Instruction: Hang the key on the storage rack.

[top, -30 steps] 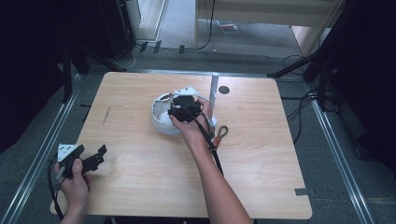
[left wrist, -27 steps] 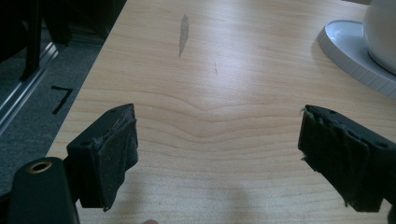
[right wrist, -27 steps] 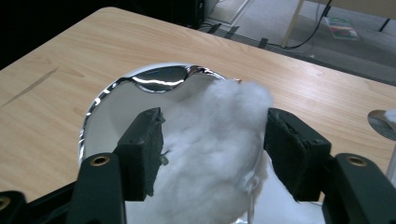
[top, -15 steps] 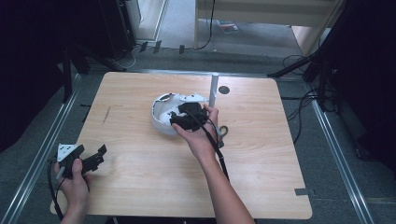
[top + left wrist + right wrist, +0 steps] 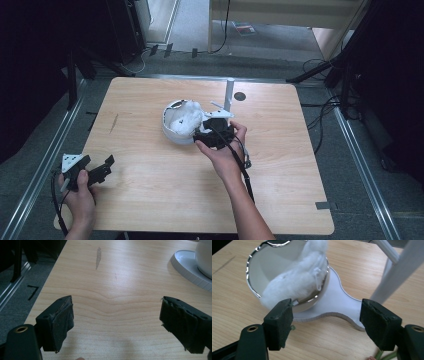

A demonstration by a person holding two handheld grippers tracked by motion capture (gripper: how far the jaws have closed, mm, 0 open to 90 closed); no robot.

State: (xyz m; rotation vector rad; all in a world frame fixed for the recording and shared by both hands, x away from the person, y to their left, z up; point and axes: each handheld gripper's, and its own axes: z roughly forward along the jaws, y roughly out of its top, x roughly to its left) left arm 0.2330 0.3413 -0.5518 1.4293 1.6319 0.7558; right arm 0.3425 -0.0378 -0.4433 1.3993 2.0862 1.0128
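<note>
Right gripper point(image 5: 325, 322): padded black jaws just opened wide, nothing between them. Directly ahead, a glossy round white bowl with chrome rim point(image 5: 257, 270) holds a fluffy white cotton-like wad point(image 5: 294, 282), standing on a flat matte white base plate point(image 5: 334, 305). Left gripper point(image 5: 116, 322): likewise spread, empty, over smooth pale wood-grain table point(image 5: 120, 277).

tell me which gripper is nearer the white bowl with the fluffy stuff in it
Right. The right gripper sits just beside the white bowl, jaws open; the left gripper rests far off near the table's near-left corner.
</note>
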